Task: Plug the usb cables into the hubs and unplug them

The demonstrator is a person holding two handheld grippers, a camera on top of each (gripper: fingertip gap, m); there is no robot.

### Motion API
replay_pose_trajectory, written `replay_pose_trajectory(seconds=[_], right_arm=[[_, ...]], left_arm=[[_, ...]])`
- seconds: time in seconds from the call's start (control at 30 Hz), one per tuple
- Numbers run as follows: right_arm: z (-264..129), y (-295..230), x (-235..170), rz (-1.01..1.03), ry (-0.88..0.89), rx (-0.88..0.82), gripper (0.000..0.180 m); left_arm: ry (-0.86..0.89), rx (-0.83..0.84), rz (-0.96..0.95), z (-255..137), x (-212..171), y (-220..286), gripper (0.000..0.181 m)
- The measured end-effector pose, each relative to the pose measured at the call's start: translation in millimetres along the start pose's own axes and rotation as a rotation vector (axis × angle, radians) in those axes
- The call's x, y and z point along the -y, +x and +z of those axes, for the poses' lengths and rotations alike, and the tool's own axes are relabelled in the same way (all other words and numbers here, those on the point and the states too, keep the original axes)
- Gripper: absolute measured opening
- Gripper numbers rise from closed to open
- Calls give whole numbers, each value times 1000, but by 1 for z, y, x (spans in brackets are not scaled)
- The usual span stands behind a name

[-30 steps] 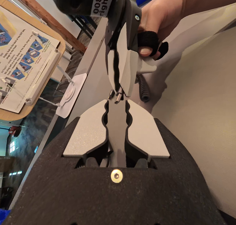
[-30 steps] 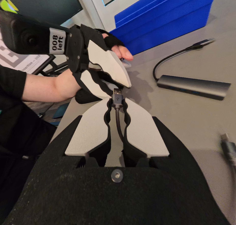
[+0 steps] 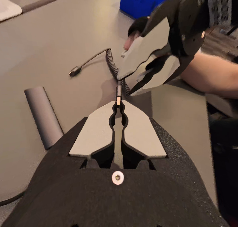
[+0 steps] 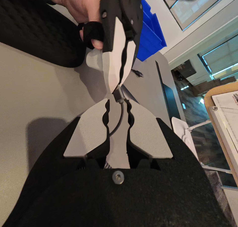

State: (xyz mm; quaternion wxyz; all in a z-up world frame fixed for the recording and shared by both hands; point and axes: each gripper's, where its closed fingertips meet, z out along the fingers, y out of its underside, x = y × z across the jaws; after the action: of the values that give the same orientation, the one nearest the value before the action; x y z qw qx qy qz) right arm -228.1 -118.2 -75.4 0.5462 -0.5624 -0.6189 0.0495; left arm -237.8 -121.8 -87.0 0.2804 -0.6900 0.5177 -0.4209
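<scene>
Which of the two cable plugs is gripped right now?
The grey metal USB plug, pinched at the left gripper tips; the small plug lies loose on the table.

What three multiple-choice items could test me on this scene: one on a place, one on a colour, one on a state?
1. In the left wrist view, where does the dark grey bar-shaped hub lie?
A. Left of the left gripper
B. Inside the bin
C. In the right gripper

2. What colour is the plastic bin at the back?
A. Red
B. Blue
C. Green

3. How is the right gripper?
A. Shut on the hub
B. Open
C. Shut on the bin

Answers:
1 A: the hub lies on the grey table, left of those fingers.
2 B: the bin is plainly blue.
3 B: its fingers stand apart; only the left gripper pinches the grey USB plug.
</scene>
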Motion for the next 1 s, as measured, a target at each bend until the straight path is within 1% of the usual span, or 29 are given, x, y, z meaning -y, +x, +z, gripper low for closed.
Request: replay_pose_trajectory(seconds=[0.13, 0.2, 0.3, 0.47, 0.67, 0.87, 1.0], right_arm=[[8, -5, 4, -71, 28, -42, 24], [9, -5, 7, -106, 43, -67, 26], [11, -9, 8, -126, 55, -61, 25], [13, -16, 12, -107, 80, -18, 24], [12, -27, 20, -172, 99, 6, 18], [11, -31, 26, -217, 126, 0, 19], [11, -36, 28, -213, 133, 33, 17]], left_arm=[[-6, -113, -163, -2, -4, 3, 4], [-24, -176, -201, -3, -8, 10, 4], [-41, -209, -224, -3, -11, 13, 4], [-58, -262, -224, -5, -14, 22, 4], [-92, -302, -200, -8, -19, 29, 4], [-100, -341, -180, -12, -21, 35, 4], [-107, -375, -178, -14, -23, 38, 4]])
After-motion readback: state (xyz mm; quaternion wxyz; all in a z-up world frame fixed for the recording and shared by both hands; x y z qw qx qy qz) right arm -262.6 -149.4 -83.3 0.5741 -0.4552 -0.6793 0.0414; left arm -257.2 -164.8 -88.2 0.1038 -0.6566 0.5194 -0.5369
